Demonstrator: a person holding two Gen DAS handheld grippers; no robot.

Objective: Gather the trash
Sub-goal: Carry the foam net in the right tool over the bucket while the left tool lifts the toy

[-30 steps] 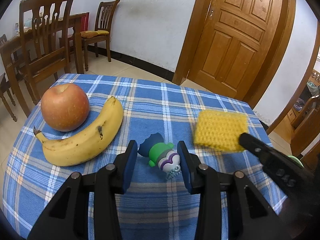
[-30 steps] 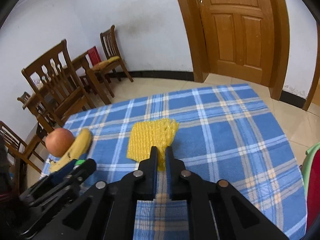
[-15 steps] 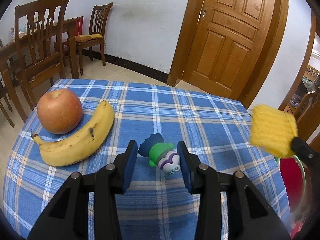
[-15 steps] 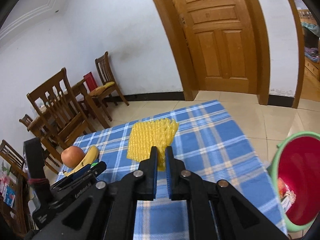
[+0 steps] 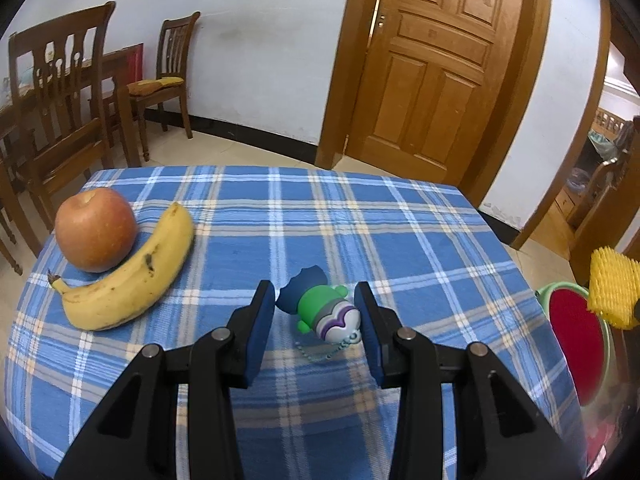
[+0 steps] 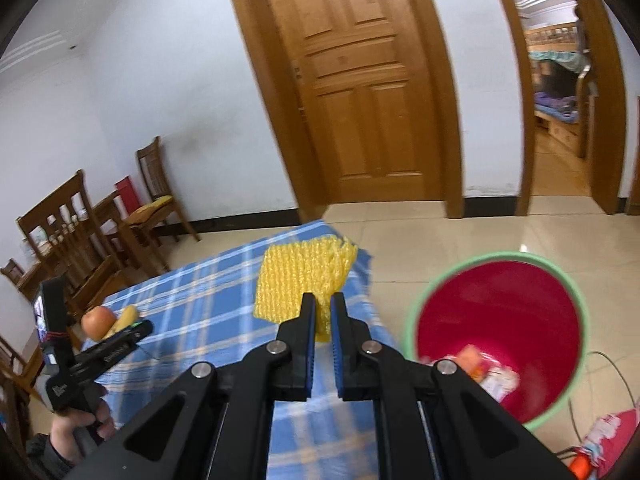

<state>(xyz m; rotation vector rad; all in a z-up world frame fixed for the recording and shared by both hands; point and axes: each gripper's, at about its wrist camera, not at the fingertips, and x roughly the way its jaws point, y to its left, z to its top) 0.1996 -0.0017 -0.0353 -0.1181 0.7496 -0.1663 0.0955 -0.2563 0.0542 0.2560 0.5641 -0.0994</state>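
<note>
A: We have the yellow foam fruit net (image 6: 305,280) pinched tight in the right hand-held gripper (image 6: 322,306), at the table (image 6: 208,300) edge beside the red bin (image 6: 498,316).

B: Next we centre over the bin, then release. Left hand-held gripper (image 5: 315,312) sits part-open around the toy keychain (image 5: 326,312), not gripping.

White walls (image 5: 260,40), wooden door (image 5: 436,64) — chairs (image 5: 60,92), tiled floor (image 6: 500,236).

The right gripper (image 6: 323,306) is clamped on a yellow foam net (image 6: 298,278) that stands up past its fingertips. A red bin with a green rim (image 6: 496,328) lies just to its right, lower down, with scraps inside. The blue checked table (image 6: 208,304) lies beneath and to the left.
</note>
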